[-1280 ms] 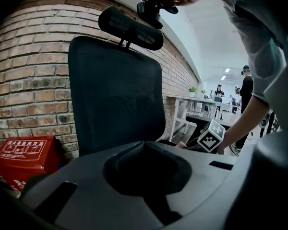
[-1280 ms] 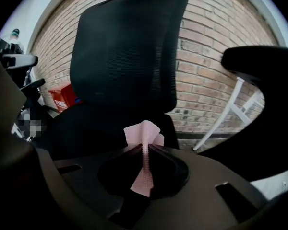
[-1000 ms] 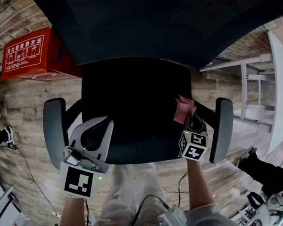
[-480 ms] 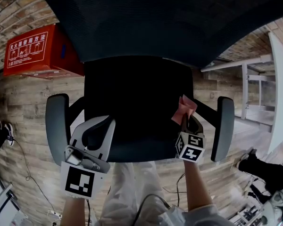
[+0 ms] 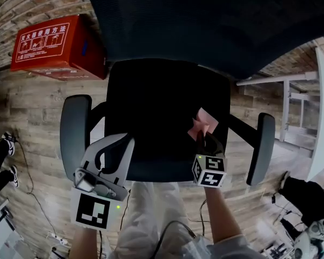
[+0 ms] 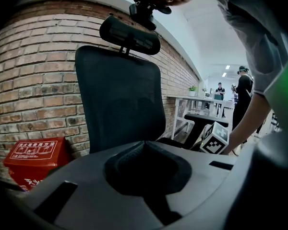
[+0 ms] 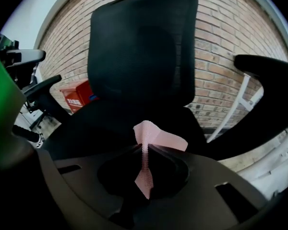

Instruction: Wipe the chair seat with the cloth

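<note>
Black office chair (image 5: pixel 205 20), mesh back, grey armrests (image 5: pixel 74 128), on a wood-plank floor (image 5: pixel 32 117). Chair seat (image 5: pixel 156 101), black. Red box (image 5: pixel 54 47), white print, on the floor at the person's left. Left gripper (image 5: pixel 119 144), jaws together with nothing between them, over the seat's front left edge. Right gripper (image 5: pixel 205 140), jaws clamped on the cloth. Cloth (image 5: pixel 201 124), pink, crumpled, over the seat's right side; contact with the seat not discernible.

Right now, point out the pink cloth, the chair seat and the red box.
pink cloth (image 7: pixel 158 137): right gripper view, on its wide upper flap.
chair seat (image 5: pixel 151 112): head view, on the bare middle of the cushion.
red box (image 5: pixel 54 59): head view, on its red face just below the white print.
</note>
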A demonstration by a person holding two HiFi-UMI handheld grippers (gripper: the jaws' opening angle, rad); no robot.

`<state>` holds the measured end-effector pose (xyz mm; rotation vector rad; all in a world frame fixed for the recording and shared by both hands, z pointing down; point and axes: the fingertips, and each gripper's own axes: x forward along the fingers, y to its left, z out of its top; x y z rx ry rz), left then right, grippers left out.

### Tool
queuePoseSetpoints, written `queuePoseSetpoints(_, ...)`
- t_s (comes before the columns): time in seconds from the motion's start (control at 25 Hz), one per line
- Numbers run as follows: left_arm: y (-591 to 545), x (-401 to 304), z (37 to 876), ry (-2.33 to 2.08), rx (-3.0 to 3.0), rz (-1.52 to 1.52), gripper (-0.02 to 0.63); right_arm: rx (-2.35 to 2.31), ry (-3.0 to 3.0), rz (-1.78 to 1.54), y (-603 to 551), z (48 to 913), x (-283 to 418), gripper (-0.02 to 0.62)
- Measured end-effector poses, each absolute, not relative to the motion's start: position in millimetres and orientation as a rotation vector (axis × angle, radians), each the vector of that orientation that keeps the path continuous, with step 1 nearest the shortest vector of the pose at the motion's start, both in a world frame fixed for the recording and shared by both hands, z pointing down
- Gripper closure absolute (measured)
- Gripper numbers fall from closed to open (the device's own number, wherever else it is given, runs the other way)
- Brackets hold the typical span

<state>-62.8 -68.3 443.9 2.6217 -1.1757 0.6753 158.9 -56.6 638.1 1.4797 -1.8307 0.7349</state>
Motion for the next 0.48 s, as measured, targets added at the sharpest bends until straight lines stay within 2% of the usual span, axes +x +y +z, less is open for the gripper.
queuePoseSetpoints(0.48, -43.0, -114.4, 444.3, -1.315, 2.498, 0.635, 0.588, 1.175, -2.050, 0.689, -53.7, 641.1, 41.5, 0.543)
